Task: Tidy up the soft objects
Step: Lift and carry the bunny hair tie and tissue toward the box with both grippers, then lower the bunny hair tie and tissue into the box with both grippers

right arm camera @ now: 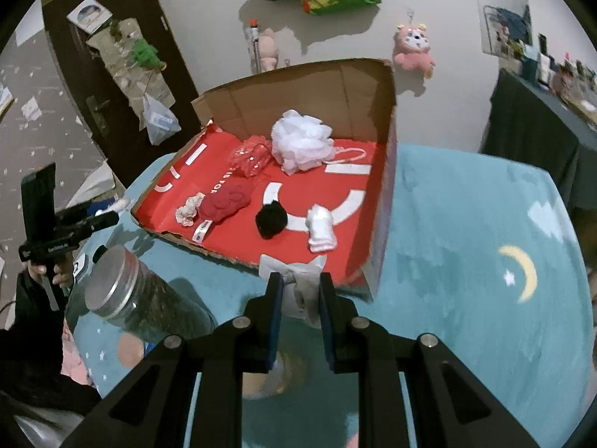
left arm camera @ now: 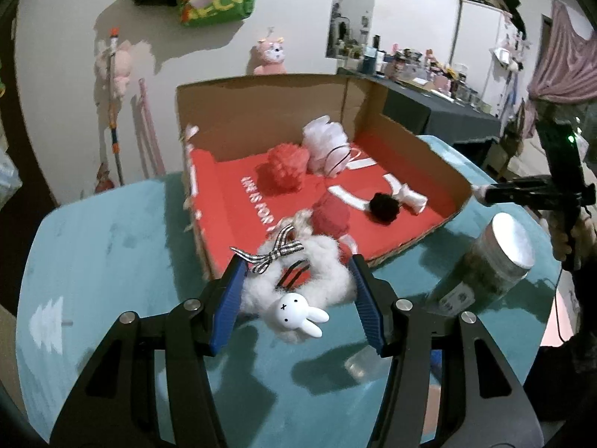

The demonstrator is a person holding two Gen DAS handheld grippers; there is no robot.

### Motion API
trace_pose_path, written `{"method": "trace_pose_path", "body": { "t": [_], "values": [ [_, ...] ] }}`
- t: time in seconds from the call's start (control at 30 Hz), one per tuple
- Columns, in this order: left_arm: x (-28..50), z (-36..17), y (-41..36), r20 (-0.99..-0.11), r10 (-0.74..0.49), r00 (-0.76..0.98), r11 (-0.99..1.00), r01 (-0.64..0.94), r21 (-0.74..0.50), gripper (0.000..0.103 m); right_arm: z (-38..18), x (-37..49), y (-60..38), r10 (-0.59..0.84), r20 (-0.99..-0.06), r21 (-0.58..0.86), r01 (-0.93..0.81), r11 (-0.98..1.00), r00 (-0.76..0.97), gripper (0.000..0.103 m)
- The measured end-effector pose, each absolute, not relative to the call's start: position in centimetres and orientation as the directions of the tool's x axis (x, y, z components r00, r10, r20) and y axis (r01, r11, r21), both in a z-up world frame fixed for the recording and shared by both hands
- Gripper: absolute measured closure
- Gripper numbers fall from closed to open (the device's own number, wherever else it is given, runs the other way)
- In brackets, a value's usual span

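A cardboard box (left arm camera: 261, 108) with a red floor stands on the teal table. In it lie a white mesh pouf (right arm camera: 301, 141), a red pouf (left arm camera: 287, 166), a red knit piece (right arm camera: 224, 201), a black pompom (right arm camera: 271, 219) and a white rolled cloth (right arm camera: 321, 228). My left gripper (left arm camera: 296, 267) is shut on a fluffy white scrunchie (left arm camera: 324, 261) with a checked bow and a white bunny charm (left arm camera: 294, 310), just at the box's near edge. My right gripper (right arm camera: 300, 283) is shut on a white fabric bow (right arm camera: 294, 270) at the box's front edge.
A tall glass jar with a metal lid (right arm camera: 141, 302) lies tilted on the teal table (right arm camera: 466, 261) by the box. A pink plush (right arm camera: 412, 46) hangs on the wall. A dark cluttered table (left arm camera: 429, 100) stands behind.
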State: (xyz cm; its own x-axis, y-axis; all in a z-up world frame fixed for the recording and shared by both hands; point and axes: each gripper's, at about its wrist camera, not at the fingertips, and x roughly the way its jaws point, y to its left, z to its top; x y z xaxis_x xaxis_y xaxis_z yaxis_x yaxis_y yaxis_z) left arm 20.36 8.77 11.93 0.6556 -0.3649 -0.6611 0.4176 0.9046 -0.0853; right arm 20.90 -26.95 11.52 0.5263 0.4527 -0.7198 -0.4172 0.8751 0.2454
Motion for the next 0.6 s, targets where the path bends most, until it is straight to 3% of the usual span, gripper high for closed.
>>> {"method": "trace_pose_path", "body": {
  "t": [0.3, 0.6],
  "values": [
    [25.1, 13.2, 4.9, -0.698, -0.355, 0.622, 0.888, 0.457, -0.044, 0.049, 13.3, 24.7, -23.3, 0.422, -0.742, 0.165, -0.468, 0.868, 0.522, 0.083],
    [32.3, 10.2, 2.0, -0.811, -0.211, 0.546, 0.918, 0.397, 0.028, 0.049, 12.4, 31.7, -18.7, 0.253, -0.827, 0.004, -0.444, 0.896, 0.503, 0.083]
  ]
}}
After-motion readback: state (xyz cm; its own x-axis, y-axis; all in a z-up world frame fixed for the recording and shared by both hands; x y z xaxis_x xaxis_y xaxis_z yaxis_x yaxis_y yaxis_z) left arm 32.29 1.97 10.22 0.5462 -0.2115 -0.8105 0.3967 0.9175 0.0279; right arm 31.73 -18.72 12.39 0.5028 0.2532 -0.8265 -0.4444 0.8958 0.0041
